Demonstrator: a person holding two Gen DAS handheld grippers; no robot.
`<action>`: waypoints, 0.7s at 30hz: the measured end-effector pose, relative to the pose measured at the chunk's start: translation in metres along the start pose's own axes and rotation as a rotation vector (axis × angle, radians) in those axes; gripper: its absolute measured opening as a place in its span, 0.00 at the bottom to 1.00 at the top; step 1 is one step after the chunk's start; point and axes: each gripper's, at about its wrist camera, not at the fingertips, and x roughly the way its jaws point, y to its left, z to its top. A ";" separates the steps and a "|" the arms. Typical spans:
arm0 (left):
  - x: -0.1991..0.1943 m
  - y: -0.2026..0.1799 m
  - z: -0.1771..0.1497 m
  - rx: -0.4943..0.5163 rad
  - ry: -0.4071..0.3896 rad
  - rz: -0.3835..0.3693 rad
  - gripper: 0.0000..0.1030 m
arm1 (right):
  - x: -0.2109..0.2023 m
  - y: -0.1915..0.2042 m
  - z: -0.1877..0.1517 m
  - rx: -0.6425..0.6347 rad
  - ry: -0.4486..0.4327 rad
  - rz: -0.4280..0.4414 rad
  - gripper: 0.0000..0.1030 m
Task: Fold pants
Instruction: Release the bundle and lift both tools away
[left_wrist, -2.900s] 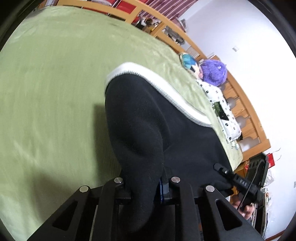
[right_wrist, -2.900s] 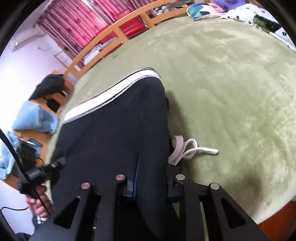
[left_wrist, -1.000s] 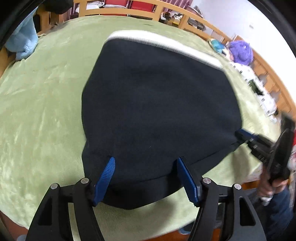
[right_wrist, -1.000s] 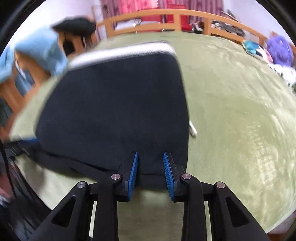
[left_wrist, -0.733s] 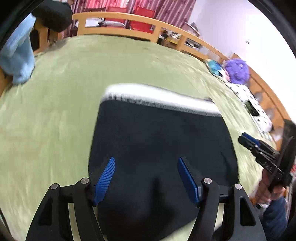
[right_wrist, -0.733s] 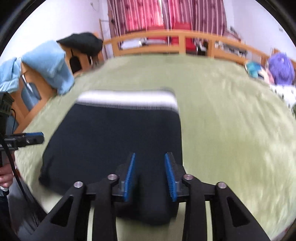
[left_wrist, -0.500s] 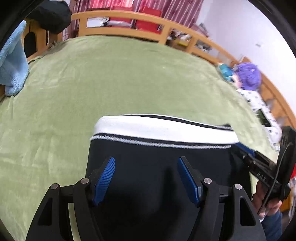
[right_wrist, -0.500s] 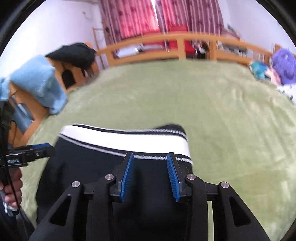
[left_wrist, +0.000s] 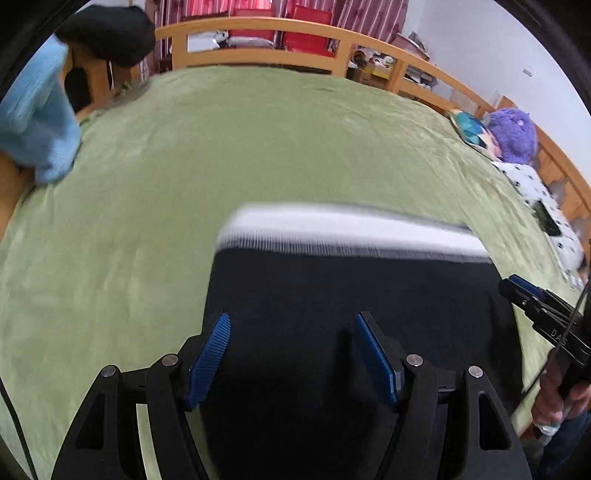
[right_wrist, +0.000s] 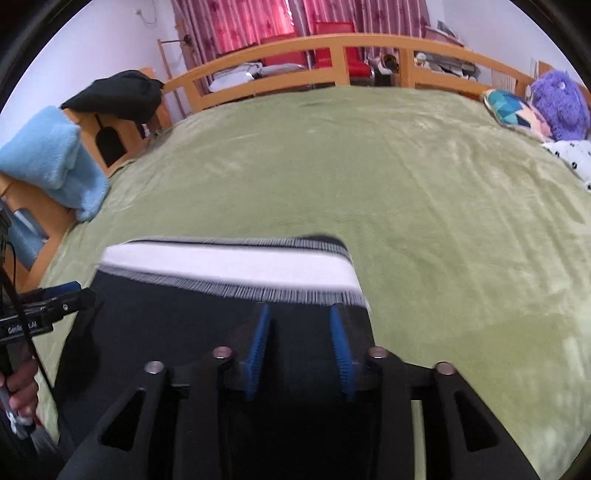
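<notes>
Near the bed's (left_wrist: 258, 147) front edge the pants (left_wrist: 351, 295) lay folded compact; left claw (left_wrist: 291, 354) gaped wide, right claw (right_wrist: 299, 343) narrower, both empty; folding looked nearly done.

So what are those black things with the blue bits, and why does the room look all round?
Those are two claws. A person holds one in each hand, and each carries a little camera looking along its fingers. The lens is very wide, so the room bends like a bubble. One picture is from the left claw, the other from the right claw; you can spot each one from the other's camera too. Both are open and hold nothing. Under them lie black pants with a white waistband, folded on a bed with a green blanket. A purple plush toy sits far off.
</notes>
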 end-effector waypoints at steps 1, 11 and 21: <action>-0.004 0.003 -0.010 -0.006 0.014 0.008 0.66 | -0.010 0.001 -0.015 -0.004 0.008 0.004 0.45; -0.039 0.022 -0.125 -0.109 0.053 0.131 0.67 | -0.053 0.016 -0.111 -0.005 0.147 -0.166 0.47; -0.171 -0.041 -0.138 -0.056 -0.194 0.069 0.67 | -0.190 0.034 -0.122 0.024 -0.092 -0.094 0.53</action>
